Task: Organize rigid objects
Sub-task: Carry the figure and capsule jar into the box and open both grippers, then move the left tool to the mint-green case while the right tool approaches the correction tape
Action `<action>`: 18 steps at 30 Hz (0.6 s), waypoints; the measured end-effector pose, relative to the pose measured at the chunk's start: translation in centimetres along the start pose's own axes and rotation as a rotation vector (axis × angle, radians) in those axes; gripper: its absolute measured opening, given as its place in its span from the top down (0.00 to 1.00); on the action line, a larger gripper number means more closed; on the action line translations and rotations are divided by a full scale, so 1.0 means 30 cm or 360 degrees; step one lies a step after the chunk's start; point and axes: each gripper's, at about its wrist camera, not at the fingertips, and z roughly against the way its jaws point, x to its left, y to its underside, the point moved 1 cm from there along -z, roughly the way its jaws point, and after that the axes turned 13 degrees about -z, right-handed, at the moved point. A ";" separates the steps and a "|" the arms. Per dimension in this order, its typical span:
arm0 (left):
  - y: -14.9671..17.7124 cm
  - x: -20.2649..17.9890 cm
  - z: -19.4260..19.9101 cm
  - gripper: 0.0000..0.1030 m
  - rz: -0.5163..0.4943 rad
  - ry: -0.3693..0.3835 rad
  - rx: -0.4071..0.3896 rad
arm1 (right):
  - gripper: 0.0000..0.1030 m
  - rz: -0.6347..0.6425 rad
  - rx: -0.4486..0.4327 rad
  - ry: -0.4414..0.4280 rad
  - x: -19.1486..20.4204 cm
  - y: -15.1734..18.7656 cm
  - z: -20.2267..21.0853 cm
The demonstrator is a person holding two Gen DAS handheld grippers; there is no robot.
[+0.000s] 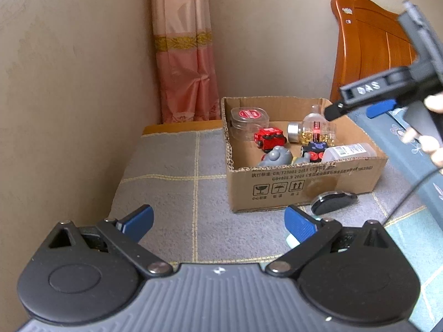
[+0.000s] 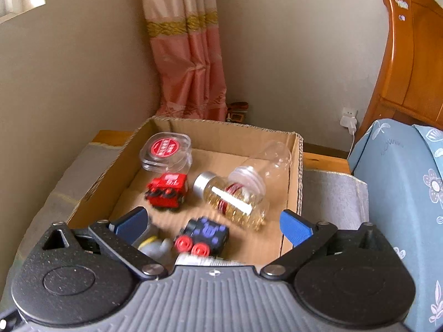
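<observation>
Cardboard box [image 1: 304, 185] is seen on the grey-covered surface [image 1: 171, 193], already holding a red toy truck [image 2: 167, 191], a jar of golden capsules [image 2: 235, 202] and a clear red-lidded tub [image 2: 166, 149]. A dark flat object [image 1: 332, 202] lies outside, touching the box front. Both the left tool [image 1: 218, 221] and right tool [image 2: 213, 221] are held apart, empty. The dark object is probably best approached low by the left tool, clear of the box wall; open room is offered leftward.
</observation>
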 end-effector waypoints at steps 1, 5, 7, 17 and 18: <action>0.002 -0.001 0.001 0.03 -0.0002 0.0000 0.0005 | 0.00 0.0005 -0.0010 -0.0006 0.002 0.016 0.017; 0.007 -0.005 0.001 0.03 -0.0002 0.0012 0.0027 | 0.00 -0.0029 -0.0044 -0.0050 -0.009 0.101 0.082; 0.010 -0.007 -0.001 0.03 -0.0002 0.0014 0.0045 | 0.00 -0.0065 -0.0047 -0.0071 -0.019 0.144 0.102; 0.025 -0.003 -0.015 0.03 -0.0005 0.0027 0.0095 | 0.00 -0.0204 -0.0017 -0.0057 -0.040 0.332 0.069; 0.026 0.002 -0.016 0.03 0.0002 0.0026 0.0098 | 0.00 -0.0211 -0.0028 -0.0041 -0.035 0.344 0.058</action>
